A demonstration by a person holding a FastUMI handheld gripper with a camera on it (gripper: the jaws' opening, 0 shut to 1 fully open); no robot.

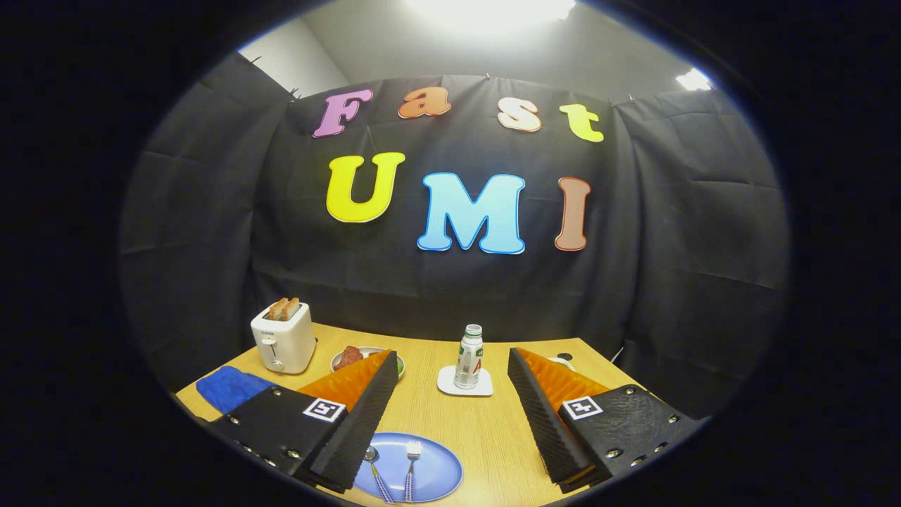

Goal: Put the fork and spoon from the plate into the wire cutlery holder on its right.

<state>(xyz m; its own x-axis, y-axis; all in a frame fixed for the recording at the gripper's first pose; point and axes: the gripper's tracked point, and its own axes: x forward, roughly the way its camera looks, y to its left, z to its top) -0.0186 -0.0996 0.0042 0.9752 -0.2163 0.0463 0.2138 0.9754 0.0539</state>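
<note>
A blue plate point(442, 461) lies on the wooden table point(486, 429), low between my fingers and closer to the left one. On the plate a spoon point(372, 455) lies at the left, partly tucked under the left finger, and a fork point(413, 451) lies beside it at the right. Both have checked handles pointing toward me. My gripper point(451, 353) is open wide and held above the table, with nothing between its fingers. A small pale thing with a dark spot point(563, 359) peeks over the right finger; I cannot tell what it is.
A white toaster point(283, 339) with toast stands at the back left, with a blue cloth point(229, 387) in front of it. A small dish of food point(352, 358) sits behind the left finger. A bottle point(469, 355) stands on a white coaster point(464, 387) mid-table.
</note>
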